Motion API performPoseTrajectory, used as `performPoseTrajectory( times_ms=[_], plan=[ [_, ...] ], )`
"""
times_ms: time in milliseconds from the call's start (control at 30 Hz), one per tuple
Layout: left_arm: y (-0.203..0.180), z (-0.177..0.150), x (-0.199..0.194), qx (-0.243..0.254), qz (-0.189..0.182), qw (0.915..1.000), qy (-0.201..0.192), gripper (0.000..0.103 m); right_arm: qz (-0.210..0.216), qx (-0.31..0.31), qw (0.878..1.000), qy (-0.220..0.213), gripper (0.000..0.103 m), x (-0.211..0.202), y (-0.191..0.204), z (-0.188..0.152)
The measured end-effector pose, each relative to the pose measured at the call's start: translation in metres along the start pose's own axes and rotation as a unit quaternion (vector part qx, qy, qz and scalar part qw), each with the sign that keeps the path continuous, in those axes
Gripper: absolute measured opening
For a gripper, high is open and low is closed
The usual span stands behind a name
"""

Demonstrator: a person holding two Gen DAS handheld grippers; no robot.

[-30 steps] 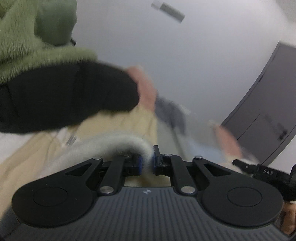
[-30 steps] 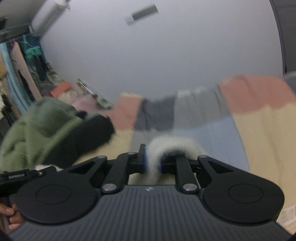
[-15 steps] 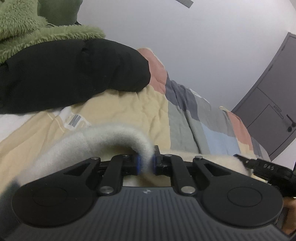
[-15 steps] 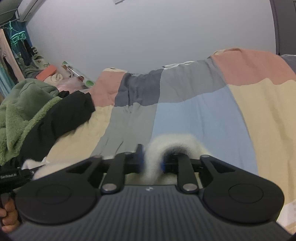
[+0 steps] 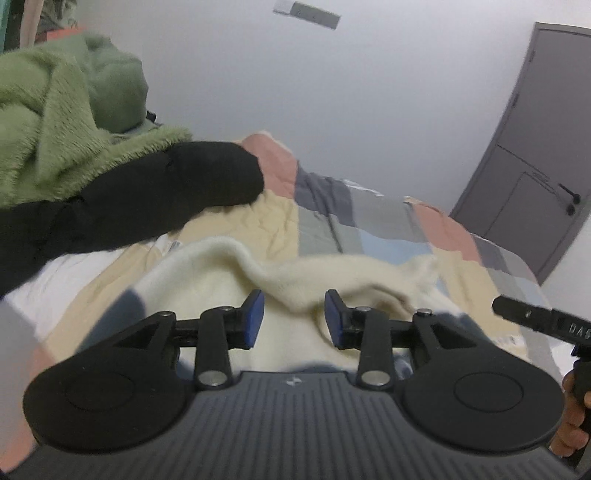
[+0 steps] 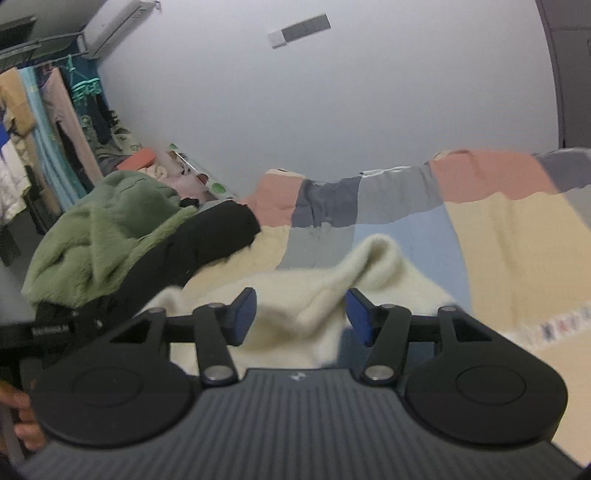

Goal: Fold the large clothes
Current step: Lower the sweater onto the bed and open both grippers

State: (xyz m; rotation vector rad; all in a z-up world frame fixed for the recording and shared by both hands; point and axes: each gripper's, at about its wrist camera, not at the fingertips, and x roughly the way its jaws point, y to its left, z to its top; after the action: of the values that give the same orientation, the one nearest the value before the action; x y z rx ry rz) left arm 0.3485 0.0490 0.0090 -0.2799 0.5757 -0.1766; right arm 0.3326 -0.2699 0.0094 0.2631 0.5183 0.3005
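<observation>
A cream fleecy garment (image 5: 332, 277) lies on the patchwork bedspread (image 5: 388, 225), its folded edge bunched into a ridge. My left gripper (image 5: 294, 317) hovers just over it, jaws opening, blue pads apart and pressing on nothing. In the right wrist view the same cream garment (image 6: 295, 295) lies below my right gripper (image 6: 301, 317), whose jaws are also opening wide, the cloth lying loose beyond them. The right gripper's tip (image 5: 532, 319) shows at the left view's right edge, a hand (image 5: 570, 424) on its handle.
A black garment (image 5: 147, 206) and a green fleece one (image 5: 48, 133) are piled at the bed's left. A clothes rack (image 6: 48, 122) with hanging clothes stands far left, an air conditioner (image 6: 114, 26) above. A grey door (image 5: 528, 162) is at the right. The bedspread (image 6: 517, 240) stretches right.
Both grippers let go of the cream garment's edge: jaws went from shut on it to apart. The cloth dropped onto the bed and both grippers pulled back and up.
</observation>
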Motion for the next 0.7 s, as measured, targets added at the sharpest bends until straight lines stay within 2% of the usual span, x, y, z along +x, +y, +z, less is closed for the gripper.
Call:
performPoseTrajectory(
  times_ms=[133,367,533,700],
  plan=[
    [-0.015,-0.025,-0.060,0.016,0.002,0.9998,-0.007,0.042,-0.001,-0.003,1.000,0.006,0.057,-0.056,0.009,-0.022],
    [-0.031,-0.091,-0.143,0.001,-0.004,1.0000,-0.007,0.042,-0.023,-0.024,0.999,0.033,0.057,-0.127,0.024,-0.080],
    [-0.033,-0.140,-0.170,-0.013,-0.007,0.9998,0.011,0.042,-0.033,-0.042,0.996,0.065,0.057,-0.151,0.035,-0.122],
    [-0.029,-0.173,-0.173,-0.032,-0.012,0.9987,0.037,0.042,-0.048,-0.063,0.991,0.109,0.056,-0.142,0.043,-0.155]
  ],
)
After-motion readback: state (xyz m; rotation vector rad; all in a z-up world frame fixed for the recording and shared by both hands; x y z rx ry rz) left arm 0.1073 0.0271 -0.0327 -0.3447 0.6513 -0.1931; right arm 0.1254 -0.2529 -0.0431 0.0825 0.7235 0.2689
